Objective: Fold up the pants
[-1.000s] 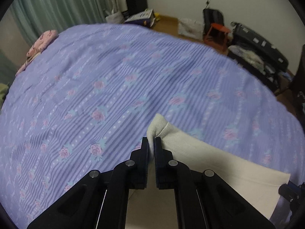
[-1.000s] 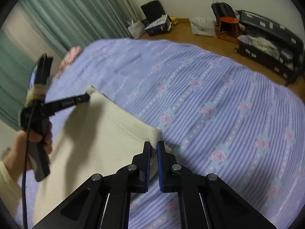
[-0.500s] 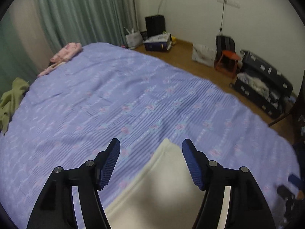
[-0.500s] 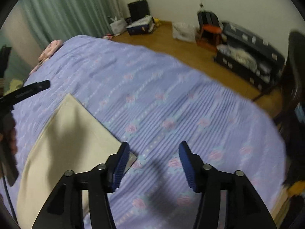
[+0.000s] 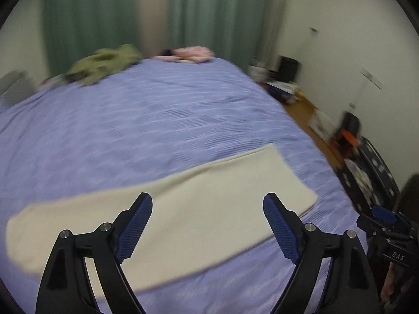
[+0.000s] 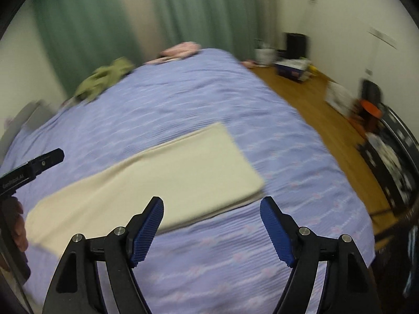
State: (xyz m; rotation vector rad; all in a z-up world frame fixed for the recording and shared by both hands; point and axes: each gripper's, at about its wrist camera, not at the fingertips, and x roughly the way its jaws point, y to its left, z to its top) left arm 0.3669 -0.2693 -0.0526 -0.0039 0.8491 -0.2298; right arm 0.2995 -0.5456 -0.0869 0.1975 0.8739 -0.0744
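Note:
Cream pants (image 5: 183,209) lie flat as one long folded strip across the purple flowered bed cover (image 5: 157,120); in the right wrist view the same pants (image 6: 162,172) run from lower left to centre. My left gripper (image 5: 208,225) hangs above the strip, its jaws opening wide with nothing between them. My right gripper (image 6: 212,225) is raised over the strip's near right end, jaws also opening, nothing held. The left gripper's black tip (image 6: 49,158) shows at the left edge, with a hand (image 6: 15,225) below it. Both views are motion-blurred.
An olive garment (image 5: 104,62) and a pink garment (image 5: 191,52) lie at the bed's far end before green curtains (image 5: 110,13). Wooden floor (image 6: 314,104) right of the bed holds boxes, an orange stool (image 6: 369,108) and an open suitcase (image 6: 392,157).
Both grippers let go of the pants' corners and opened wide. Both rose and pulled back, the left swinging far sideways, so the whole folded strip now shows.

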